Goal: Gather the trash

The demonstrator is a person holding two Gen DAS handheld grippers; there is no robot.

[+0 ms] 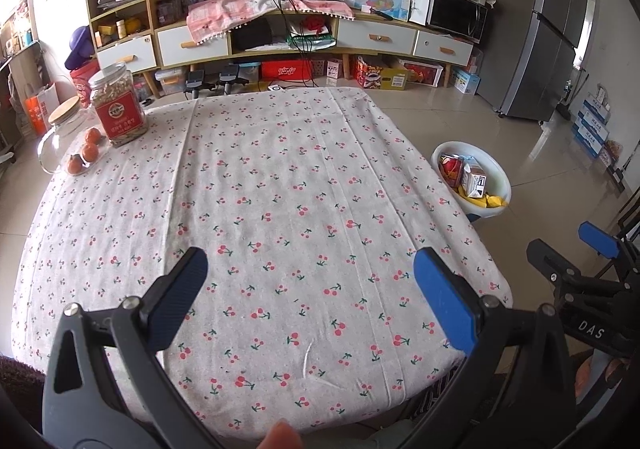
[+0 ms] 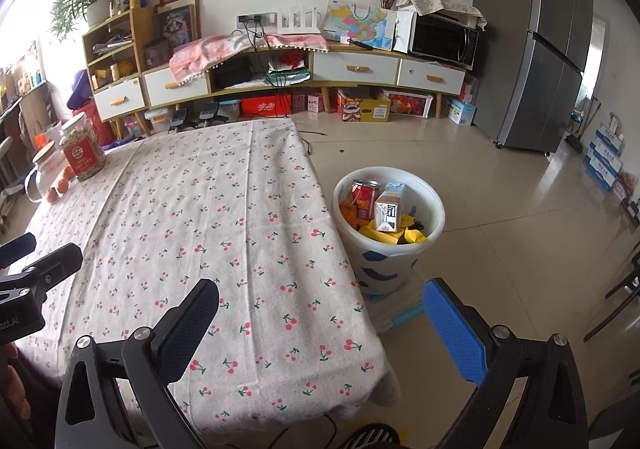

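Now both spread, gripping nothing: left claw (image 1: 310, 289), right claw (image 2: 322, 323). White plastic bin (image 2: 434, 205) loaded, cherry-print table (image 1: 280, 189) bare of trash; probably finished.

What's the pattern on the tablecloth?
The tablecloth is pale grey-white with little red cherries on green stems. It shows best in the left wrist view.

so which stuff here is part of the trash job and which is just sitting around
Part of the job:
- white plastic bin beside the table
- red drink can, in the bin
- small milk carton, in the bin
- yellow wrappers, in the bin

Just lying about:
- red-labelled clear jar
- orange tangerines
- cork-lidded glass jug
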